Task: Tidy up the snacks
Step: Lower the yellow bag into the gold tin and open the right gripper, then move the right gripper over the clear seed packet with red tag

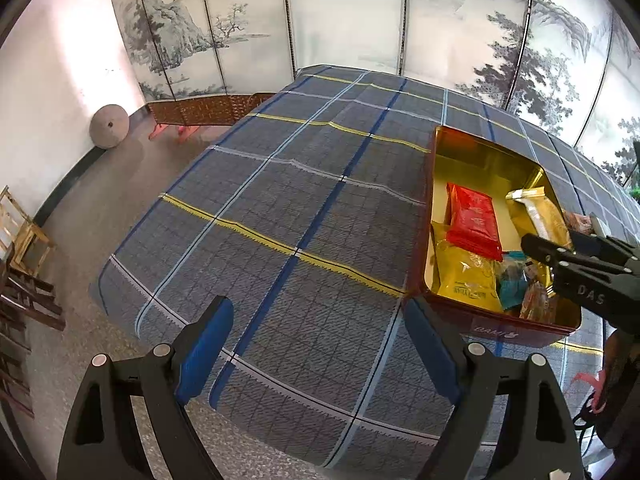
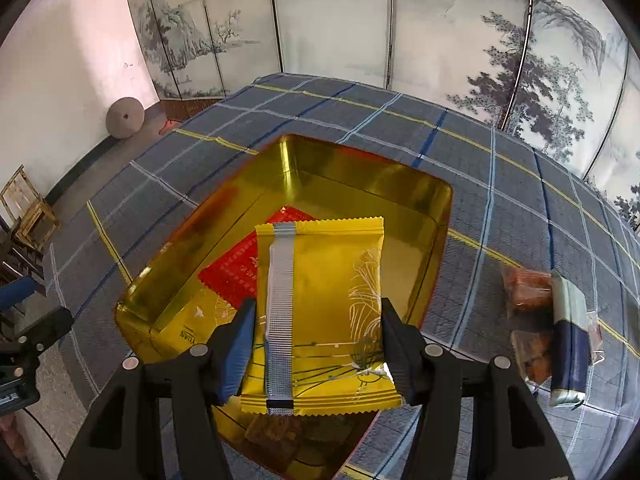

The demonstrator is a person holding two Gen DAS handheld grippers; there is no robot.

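Note:
A red tin with a gold inside [image 1: 486,172] [image 2: 360,184] stands on the plaid cloth. It holds a red packet [image 1: 474,220] [image 2: 236,268], a yellow packet [image 1: 466,276] and other small snacks. My right gripper [image 2: 318,338] is shut on a gold snack packet [image 2: 324,312] [image 1: 538,210] and holds it above the tin. It shows from the side in the left wrist view [image 1: 580,264]. My left gripper [image 1: 316,344] is open and empty over the cloth, left of the tin.
Loose snacks lie on the cloth right of the tin: orange-brown packets [image 2: 528,284] and a blue-and-white packet [image 2: 570,344]. A painted folding screen [image 1: 340,12] stands behind the table. Wooden chairs [image 1: 20,236] stand at the left.

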